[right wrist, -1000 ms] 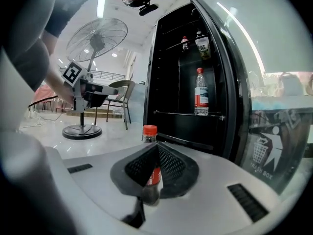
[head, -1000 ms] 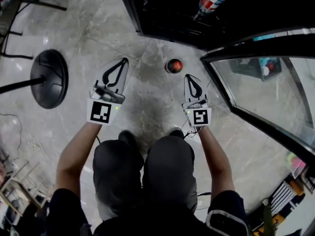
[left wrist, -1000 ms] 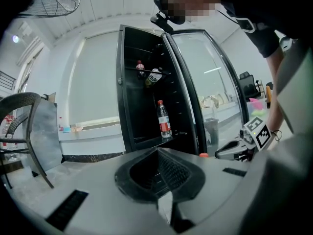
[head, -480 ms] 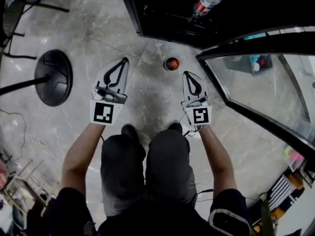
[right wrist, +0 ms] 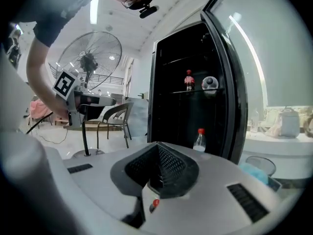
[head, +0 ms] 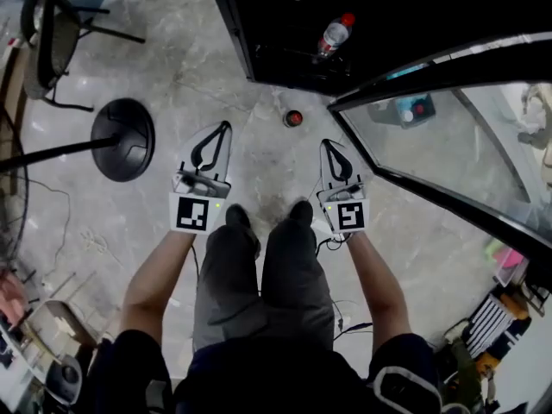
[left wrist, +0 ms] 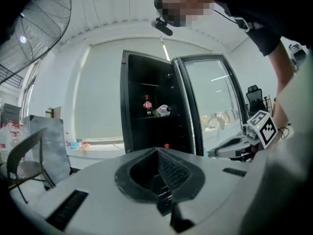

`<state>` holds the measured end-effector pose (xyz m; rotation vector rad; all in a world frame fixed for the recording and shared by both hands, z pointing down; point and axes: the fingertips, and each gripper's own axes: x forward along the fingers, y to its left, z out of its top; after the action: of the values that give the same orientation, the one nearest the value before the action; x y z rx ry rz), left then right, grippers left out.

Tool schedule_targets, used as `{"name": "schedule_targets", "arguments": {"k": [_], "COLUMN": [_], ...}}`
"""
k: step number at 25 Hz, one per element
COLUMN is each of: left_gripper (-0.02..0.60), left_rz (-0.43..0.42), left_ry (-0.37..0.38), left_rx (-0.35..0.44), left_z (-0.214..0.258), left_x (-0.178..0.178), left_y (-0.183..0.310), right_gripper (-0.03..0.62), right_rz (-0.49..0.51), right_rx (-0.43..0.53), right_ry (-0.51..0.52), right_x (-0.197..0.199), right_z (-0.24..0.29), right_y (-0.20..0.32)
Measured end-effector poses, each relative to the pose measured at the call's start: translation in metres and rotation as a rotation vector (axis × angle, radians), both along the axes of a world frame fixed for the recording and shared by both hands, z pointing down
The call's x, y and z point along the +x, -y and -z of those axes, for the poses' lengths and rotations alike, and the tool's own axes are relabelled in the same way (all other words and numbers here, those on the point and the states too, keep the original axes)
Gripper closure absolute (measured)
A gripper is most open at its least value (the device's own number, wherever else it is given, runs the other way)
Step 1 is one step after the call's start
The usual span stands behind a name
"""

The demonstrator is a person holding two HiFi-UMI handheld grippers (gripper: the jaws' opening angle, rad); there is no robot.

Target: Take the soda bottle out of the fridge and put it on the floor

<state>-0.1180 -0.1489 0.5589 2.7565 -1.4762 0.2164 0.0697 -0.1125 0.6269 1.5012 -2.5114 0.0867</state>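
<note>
Both tongs are held out in front of the standing person, well above the grey marble floor (head: 129, 222). The left gripper (head: 226, 128) is clenched: in the left gripper view its ribbed pads meet at the tip with nothing between them. The right gripper (head: 327, 144) is clenched and empty as well, its pads pressed together in the right gripper view. The marker cubes face up toward the head camera. The soda bottle (head: 293, 118) stands upright on the floor, red cap up, just in front of the open fridge (head: 276, 54) and near the hinge edge of its glass door (head: 448, 145). It is ahead of both grippers and apart from them, closer to the right one. In the right gripper view it shows just above the jaw tips, against the dark fridge opening. Inside the fridge, on a shelf, a second bottle (head: 335, 33) lies on its side, red cap outward. Beside it stands a small red-capped bottle (right wrist: 189, 80), upright. A standing fan's round black base (head: 125, 141) rests on the floor left of the left gripper. A chair (head: 52, 41) stands further off at upper left. The person's shoes (head: 237, 216) sit between the two grippers in the head view.
</note>
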Motion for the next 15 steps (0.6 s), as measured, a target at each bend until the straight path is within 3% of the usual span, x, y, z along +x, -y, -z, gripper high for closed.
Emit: {"name": "schedule_targets", "arguments": {"k": [6, 15], "left_gripper": [0.557, 0.557], "left_rz": [-0.02, 0.029], "left_ry": [0.016, -0.011], "left_rx": [-0.008, 0.015], "left_z": [0.128, 0.298], "left_x": [-0.006, -0.017], "left_y": [-0.015, -0.036], "right_gripper": [0.576, 0.576], "right_rz": [0.0, -0.018], "right_rx": [-0.013, 0.019], "right_ry": [-0.017, 0.01], "right_x": [-0.002, -0.009], "right_z": [0.137, 0.325], "right_y": [-0.013, -0.03]}}
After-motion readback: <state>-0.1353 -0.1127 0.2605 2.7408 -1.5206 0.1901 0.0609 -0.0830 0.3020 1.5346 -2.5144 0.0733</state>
